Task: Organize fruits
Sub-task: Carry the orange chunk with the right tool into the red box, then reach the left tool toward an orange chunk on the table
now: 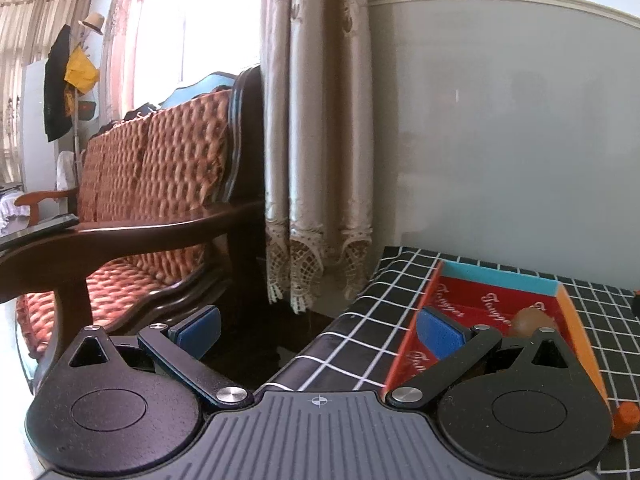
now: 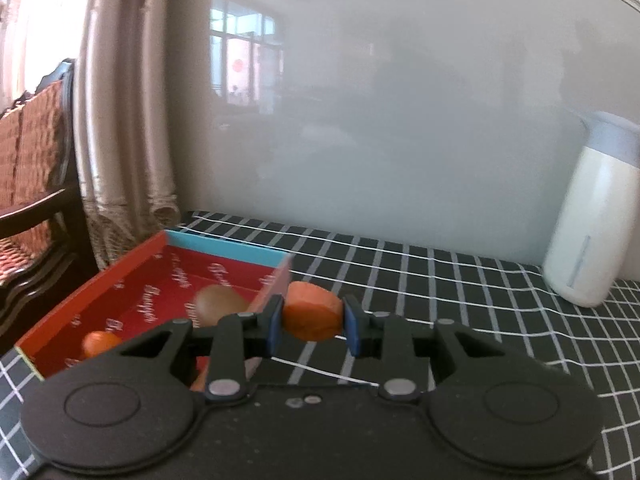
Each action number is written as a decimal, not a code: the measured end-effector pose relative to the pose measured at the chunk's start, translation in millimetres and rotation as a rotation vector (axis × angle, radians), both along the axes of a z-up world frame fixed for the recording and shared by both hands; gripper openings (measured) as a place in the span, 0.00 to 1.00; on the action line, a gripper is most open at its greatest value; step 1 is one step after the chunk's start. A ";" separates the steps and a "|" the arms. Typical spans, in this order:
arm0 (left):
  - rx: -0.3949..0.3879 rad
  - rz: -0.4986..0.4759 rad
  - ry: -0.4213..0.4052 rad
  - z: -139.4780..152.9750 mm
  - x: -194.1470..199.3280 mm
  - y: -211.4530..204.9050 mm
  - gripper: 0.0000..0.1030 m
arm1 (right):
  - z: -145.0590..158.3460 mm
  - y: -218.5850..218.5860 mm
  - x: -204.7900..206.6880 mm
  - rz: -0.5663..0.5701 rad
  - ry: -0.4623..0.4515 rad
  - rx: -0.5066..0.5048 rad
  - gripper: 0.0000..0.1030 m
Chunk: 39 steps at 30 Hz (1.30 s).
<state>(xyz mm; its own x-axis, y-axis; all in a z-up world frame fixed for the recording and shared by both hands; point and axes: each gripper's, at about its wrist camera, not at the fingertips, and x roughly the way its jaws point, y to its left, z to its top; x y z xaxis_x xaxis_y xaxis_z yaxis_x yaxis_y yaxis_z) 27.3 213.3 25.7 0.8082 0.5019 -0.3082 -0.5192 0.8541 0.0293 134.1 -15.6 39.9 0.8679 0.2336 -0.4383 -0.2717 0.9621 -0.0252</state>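
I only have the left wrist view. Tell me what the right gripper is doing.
Observer: The right gripper is shut on an orange fruit piece, held just right of the red box.
Operator: Report what's in the box beyond the brown fruit I see.
Observer: Besides that kiwi, a small orange fruit lies at the box's near end.
Operator: Name anything else on the table's right side.
Observer: A white bottle with a grey cap stands on the checked cloth by the wall.
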 end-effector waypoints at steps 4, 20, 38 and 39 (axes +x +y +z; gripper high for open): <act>0.001 0.013 0.005 -0.9 -3.0 11.9 1.00 | 5.1 31.0 -5.8 0.067 -0.014 0.002 0.28; 0.022 0.023 0.027 -3.6 -10.5 32.5 1.00 | -9.3 125.1 5.3 0.200 0.059 -0.080 0.32; -0.002 -0.037 0.001 2.8 -14.8 6.8 1.00 | 36.2 -4.4 -33.8 -0.086 -0.223 0.077 0.48; 0.000 -0.042 -0.001 3.5 -14.8 3.1 1.00 | 33.7 -15.8 -35.1 -0.112 -0.222 0.083 0.48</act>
<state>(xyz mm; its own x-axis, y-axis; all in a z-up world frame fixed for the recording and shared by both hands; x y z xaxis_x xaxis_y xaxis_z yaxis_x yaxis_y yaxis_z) 12.5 216.4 29.3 0.8289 0.4670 -0.3079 -0.4826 0.8754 0.0286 99.0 -31.4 73.6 0.9632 0.1578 -0.2177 -0.1600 0.9871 0.0077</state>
